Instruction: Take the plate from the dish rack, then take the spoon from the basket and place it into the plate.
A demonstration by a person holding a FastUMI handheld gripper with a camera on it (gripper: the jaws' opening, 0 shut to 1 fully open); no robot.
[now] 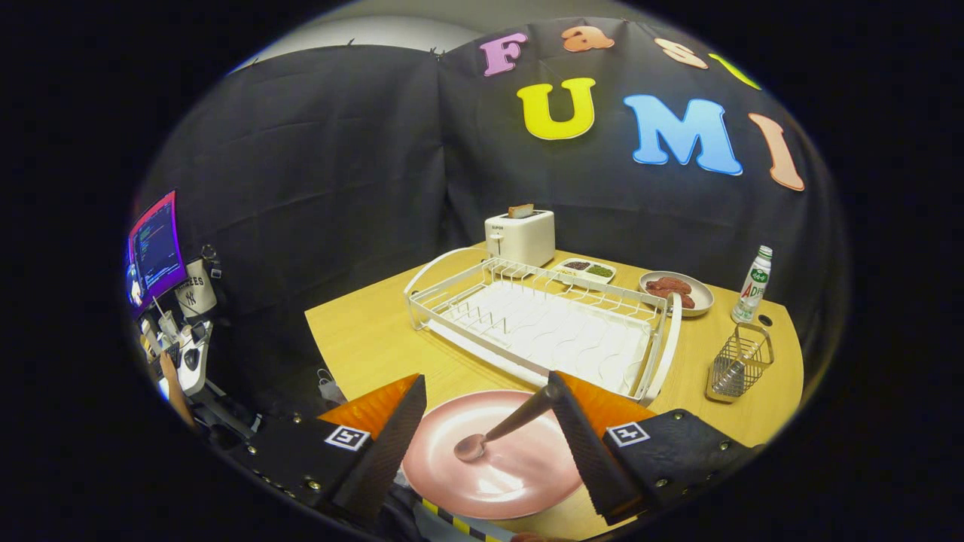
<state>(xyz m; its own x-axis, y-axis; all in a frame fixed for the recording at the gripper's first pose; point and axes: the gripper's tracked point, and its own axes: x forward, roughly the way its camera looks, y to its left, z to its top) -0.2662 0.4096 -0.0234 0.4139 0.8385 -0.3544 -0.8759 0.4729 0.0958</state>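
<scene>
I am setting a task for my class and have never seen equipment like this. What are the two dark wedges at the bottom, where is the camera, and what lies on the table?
The wedges are the two fingers of a hand-held gripper; the camera rides on it, looking forward. The fingers stand apart. Between them a pink plate lies on the wooden table, a spoon resting in it, handle against one finger. Beyond stand an empty white dish rack, a toaster, a wire basket, a bottle and two food dishes.
</scene>
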